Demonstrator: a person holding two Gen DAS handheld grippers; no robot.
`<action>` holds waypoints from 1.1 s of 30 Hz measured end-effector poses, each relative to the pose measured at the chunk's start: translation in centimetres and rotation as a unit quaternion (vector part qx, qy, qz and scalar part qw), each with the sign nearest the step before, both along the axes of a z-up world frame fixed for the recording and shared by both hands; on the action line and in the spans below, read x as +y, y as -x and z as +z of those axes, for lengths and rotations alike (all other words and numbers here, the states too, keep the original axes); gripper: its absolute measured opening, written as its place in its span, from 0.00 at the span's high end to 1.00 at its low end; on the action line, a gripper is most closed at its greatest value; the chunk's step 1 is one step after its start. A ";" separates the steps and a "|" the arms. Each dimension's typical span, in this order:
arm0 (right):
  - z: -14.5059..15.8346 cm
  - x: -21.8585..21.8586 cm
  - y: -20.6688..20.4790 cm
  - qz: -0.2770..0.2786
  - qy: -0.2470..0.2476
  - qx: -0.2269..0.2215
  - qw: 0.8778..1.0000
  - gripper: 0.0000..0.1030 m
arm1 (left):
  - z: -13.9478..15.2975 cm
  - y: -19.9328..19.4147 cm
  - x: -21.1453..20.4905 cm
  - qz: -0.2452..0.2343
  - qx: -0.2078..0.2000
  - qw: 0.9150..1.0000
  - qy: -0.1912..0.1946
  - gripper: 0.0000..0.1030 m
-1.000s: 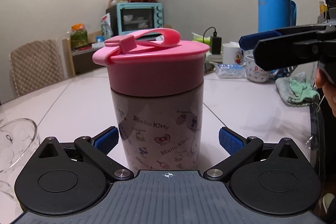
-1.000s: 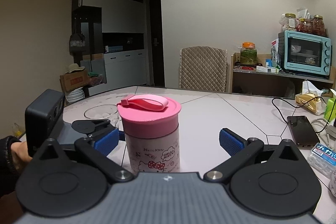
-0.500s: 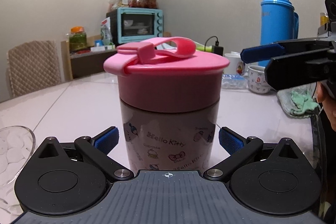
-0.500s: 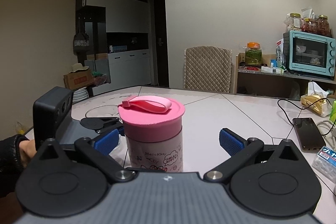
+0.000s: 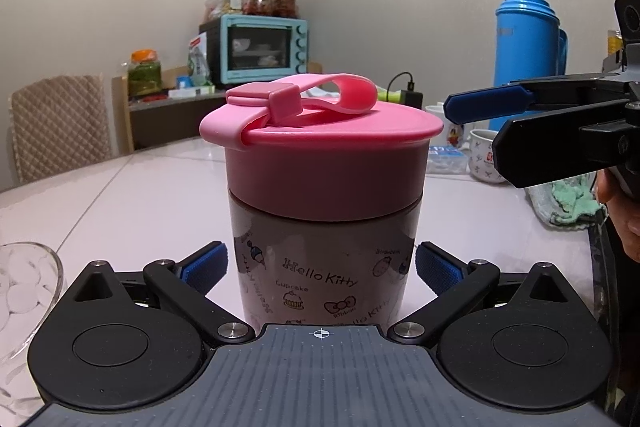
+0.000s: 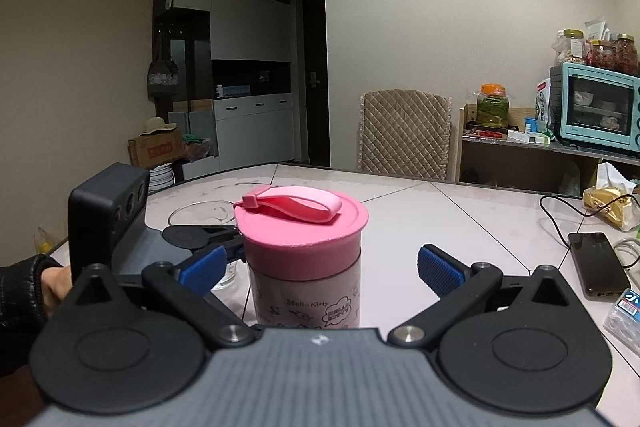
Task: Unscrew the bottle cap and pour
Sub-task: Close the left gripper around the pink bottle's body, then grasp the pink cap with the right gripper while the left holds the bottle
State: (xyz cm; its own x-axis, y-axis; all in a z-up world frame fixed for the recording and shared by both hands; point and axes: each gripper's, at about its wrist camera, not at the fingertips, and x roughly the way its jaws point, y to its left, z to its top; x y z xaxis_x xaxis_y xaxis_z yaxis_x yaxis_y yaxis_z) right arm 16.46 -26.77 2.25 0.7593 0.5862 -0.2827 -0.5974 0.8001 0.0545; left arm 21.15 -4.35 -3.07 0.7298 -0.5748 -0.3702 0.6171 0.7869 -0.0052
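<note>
The left gripper (image 5: 320, 263) has crept forward since a second ago, so the Hello Kitty bottle (image 5: 324, 275) now fills more of its view and sits right between its blue fingertip pads (image 5: 204, 263). Those fingers are spread, one pad just beside each flank of the bottle, and I cannot tell whether either actually touches. The bottle stands upright on the pale tiled table (image 5: 120, 203), its pink cap (image 5: 324, 163) screwed on, the pink carry strap (image 5: 320, 95) looped flat over the top.

The right gripper (image 6: 320, 267) comes in from the opposite side with its fingers wide apart too, the bottle (image 6: 306, 291) standing between them at cap (image 6: 302, 231) height but clear of both pads. From the left wrist it shows as a dark jaw with a blue pad (image 5: 488, 105) near the cap's rim.

A glass bowl (image 5: 24, 291) sits just left of the left gripper. Beyond are a blue thermos (image 5: 528, 39) and a teal toaster oven (image 5: 260, 47).
</note>
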 end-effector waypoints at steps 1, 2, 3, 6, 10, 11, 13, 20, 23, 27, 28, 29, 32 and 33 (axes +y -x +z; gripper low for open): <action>0.0 0.0 -0.1 0.001 0.000 0.000 1.000 0.00 | 0.0 -0.1 0.0 0.001 0.001 1.000 0.000 0.04; 0.1 0.0 -0.1 0.002 0.000 -0.001 1.000 0.00 | 0.0 -0.2 0.0 0.002 0.002 1.000 0.000 0.06; 0.1 0.0 -0.2 0.002 0.000 -0.001 1.000 0.00 | 0.0 -0.2 0.0 0.000 0.003 1.000 0.001 0.11; 0.3 0.1 -0.3 0.005 0.001 -0.003 1.000 0.00 | 0.0 -0.2 0.0 -0.006 0.004 1.000 0.001 0.12; 0.3 0.9 -0.6 0.008 0.003 -0.004 1.000 0.00 | 0.0 -0.2 0.0 -0.005 0.003 1.000 -0.001 0.12; 0.4 1.1 -0.8 0.009 0.004 -0.004 1.000 0.00 | 0.0 -0.2 0.0 -0.006 0.002 1.000 -0.001 0.12; 0.4 1.4 -1.1 0.011 0.007 -0.003 1.000 0.00 | 0.0 -0.2 0.0 -0.007 0.001 1.000 -0.002 0.13; 0.7 2.6 -2.3 0.016 0.014 0.004 1.000 0.00 | 0.1 -0.4 0.3 -0.025 0.001 1.000 -0.004 0.13; 0.7 3.5 -2.7 0.020 0.022 0.006 1.000 0.00 | 0.1 -0.4 0.3 -0.029 0.001 1.000 -0.005 0.13; 0.6 4.3 -3.4 0.019 0.031 0.009 0.999 0.00 | 0.1 -0.5 0.5 -0.034 0.000 0.999 -0.003 0.13; 0.5 4.4 -3.4 0.019 0.031 0.009 0.999 0.00 | 0.1 -0.5 0.5 -0.035 0.001 0.999 -0.003 0.13; 0.5 4.6 -3.6 0.017 0.032 0.011 0.999 0.00 | 0.2 -0.6 0.5 -0.036 0.001 0.999 -0.003 0.13; 0.5 4.9 -4.0 0.013 0.037 0.011 0.999 0.00 | 0.2 -0.6 0.6 -0.040 0.002 0.999 -0.003 0.13; 0.4 5.0 -4.0 0.012 0.039 0.013 0.999 0.00 | 0.2 -0.6 0.7 -0.041 0.002 0.999 -0.003 0.13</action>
